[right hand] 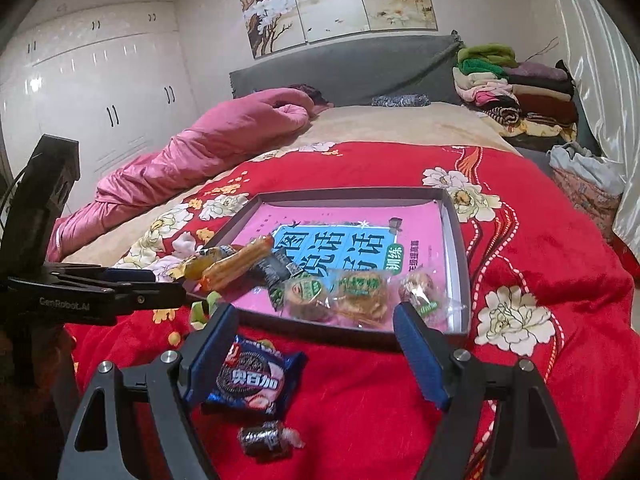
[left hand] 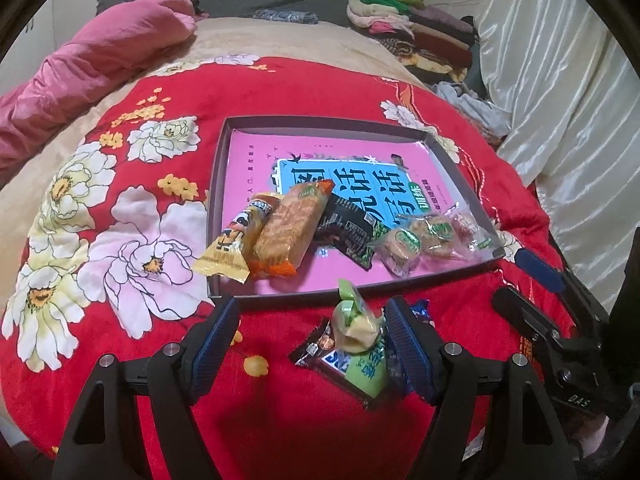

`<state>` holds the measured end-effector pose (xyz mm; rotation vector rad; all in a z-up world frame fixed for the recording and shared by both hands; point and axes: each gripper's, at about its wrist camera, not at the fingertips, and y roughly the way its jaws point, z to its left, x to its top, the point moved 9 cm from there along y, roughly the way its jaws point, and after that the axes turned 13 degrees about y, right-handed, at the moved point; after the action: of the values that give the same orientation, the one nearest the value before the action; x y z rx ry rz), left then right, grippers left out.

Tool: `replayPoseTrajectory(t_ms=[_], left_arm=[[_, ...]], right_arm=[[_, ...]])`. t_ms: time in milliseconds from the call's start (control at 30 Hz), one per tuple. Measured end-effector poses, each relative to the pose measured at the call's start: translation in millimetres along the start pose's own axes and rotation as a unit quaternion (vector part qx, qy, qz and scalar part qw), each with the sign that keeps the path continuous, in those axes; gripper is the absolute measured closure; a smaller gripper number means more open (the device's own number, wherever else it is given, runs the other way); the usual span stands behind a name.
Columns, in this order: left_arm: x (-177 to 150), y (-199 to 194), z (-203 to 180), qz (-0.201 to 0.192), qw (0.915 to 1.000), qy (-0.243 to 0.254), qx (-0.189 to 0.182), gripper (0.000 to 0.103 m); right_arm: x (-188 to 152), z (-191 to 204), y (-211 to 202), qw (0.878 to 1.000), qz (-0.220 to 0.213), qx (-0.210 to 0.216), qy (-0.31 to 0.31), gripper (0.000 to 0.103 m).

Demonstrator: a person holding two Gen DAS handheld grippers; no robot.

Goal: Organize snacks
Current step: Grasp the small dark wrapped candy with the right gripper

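Still outside the tray (left hand: 218,200): green pack (left hand: 362,344) on the bed's near edge. Left tongs (left hand: 312,340) wide, straddling it; centre, then close. Right tongs (right hand: 314,344) wide, empty, over blue cookie pack (right hand: 256,380); drop lower before pinching.

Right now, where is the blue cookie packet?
In the right wrist view the blue cookie packet lies on the red quilt, outside the tray near its front edge, by the left finger of the open right gripper.
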<state>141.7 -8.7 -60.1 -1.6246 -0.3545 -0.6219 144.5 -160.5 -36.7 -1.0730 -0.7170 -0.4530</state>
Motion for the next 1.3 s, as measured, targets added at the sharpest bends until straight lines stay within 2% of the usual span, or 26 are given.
replayPoseTrajectory(t_ms=[500, 1000, 1067, 1233, 1300], left_arm=[[-15.9, 3.3, -12.0, 0.024, 0.9992, 0.030, -0.005, 0.026], [-24.9, 14.9, -18.0, 0.036, 0.9986, 0.021, -0.031, 0.026], [-25.5, 17.1, -17.3, 0.038, 0.9986, 0.021, -0.031, 0.027], [-28.1, 21.5, -16.9, 0.043, 0.9983, 0.023, -0.032, 0.029], [-30.0, 23.5, -17.0, 0.046, 0.9981, 0.025, -0.032, 0.036]], right_arm=[[-20.1, 7.5, -3.6, 0.999, 0.033, 0.012, 0.007, 0.023], [-43.9, 14.1, 4.1, 0.996, 0.083, 0.016, 0.002, 0.023], [-48.8, 16.0, 5.5, 0.995, 0.094, 0.017, -0.002, 0.023], [-70.5, 14.2, 16.5, 0.989, 0.141, -0.012, -0.033, 0.023], [-81.0, 12.3, 21.1, 0.986, 0.161, -0.024, -0.047, 0.023]])
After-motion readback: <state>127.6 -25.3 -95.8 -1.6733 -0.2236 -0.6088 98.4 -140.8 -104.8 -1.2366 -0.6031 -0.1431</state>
